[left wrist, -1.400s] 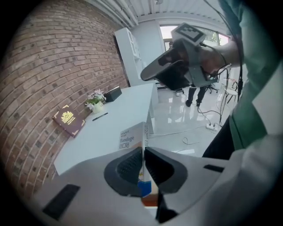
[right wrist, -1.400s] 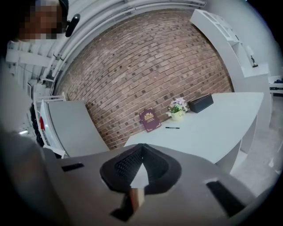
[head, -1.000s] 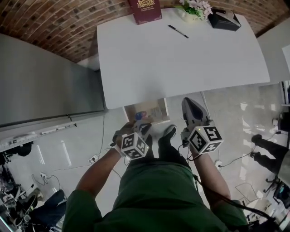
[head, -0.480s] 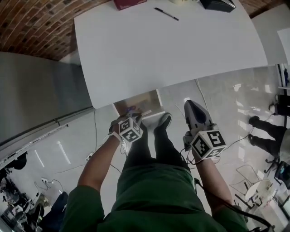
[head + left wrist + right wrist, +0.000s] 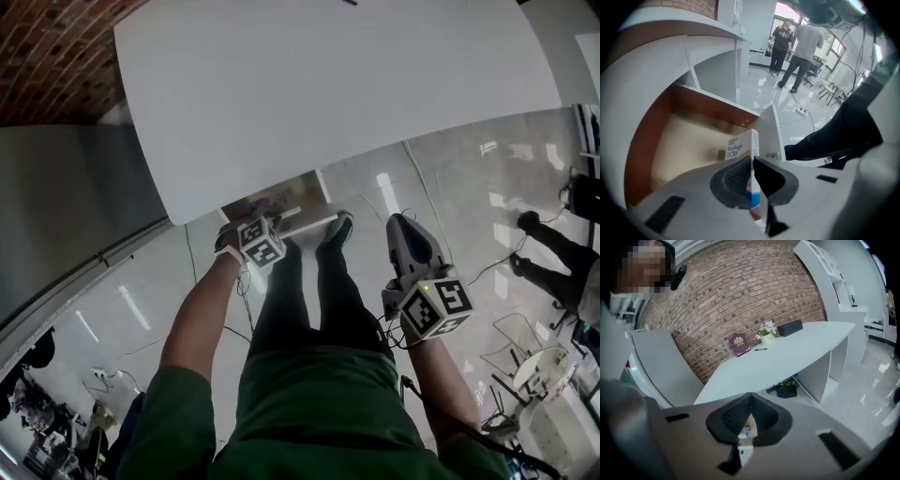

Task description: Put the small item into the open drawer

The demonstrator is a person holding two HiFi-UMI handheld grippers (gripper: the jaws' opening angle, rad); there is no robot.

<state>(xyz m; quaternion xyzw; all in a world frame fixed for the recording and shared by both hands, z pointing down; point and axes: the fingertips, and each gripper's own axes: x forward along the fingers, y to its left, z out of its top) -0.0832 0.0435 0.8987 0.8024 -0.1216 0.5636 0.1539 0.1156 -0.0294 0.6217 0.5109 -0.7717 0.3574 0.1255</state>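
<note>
item: bandage box point(image 5: 742, 146), small, white with blue print. it stands at centre of the left gripper view, clamped by its thin sides, with its printed end sticking out past the pads. seen against the tan floor of the drawer, at that floor's right edge; not yet set down, as far as can be judged.

holder: left gripper point(image 5: 752, 161), jaws narrow and pressed on the box. in the head view it sits at centre left, just below the desk edge.

spare: right gripper point(image 5: 750, 398), tips together and clamping nothing. a sliver of tan and a small white-and-blue shape show through the gap behind the tips. it hangs at lower right of the head view, well apart from the drawer.

receptacle: drawer point(image 5: 708, 101), open, brown walls, no contents visible. its white front panel point(image 5: 769, 131) is just right of the box. the white desk point(image 5: 328, 84) overhangs it.

nearby: the person's shoe point(image 5: 339, 228), close to the drawer front.

hazards, judged:
- box so near the front panel that a slight drift to the right would catch it on the panel's rim.
- letting go too high or too near that rim could send the box onto the tiled floor.
- grip on the narrow sides only; a knock could pivot the box between the pads.
- low desk underside leaves little room above.
</note>
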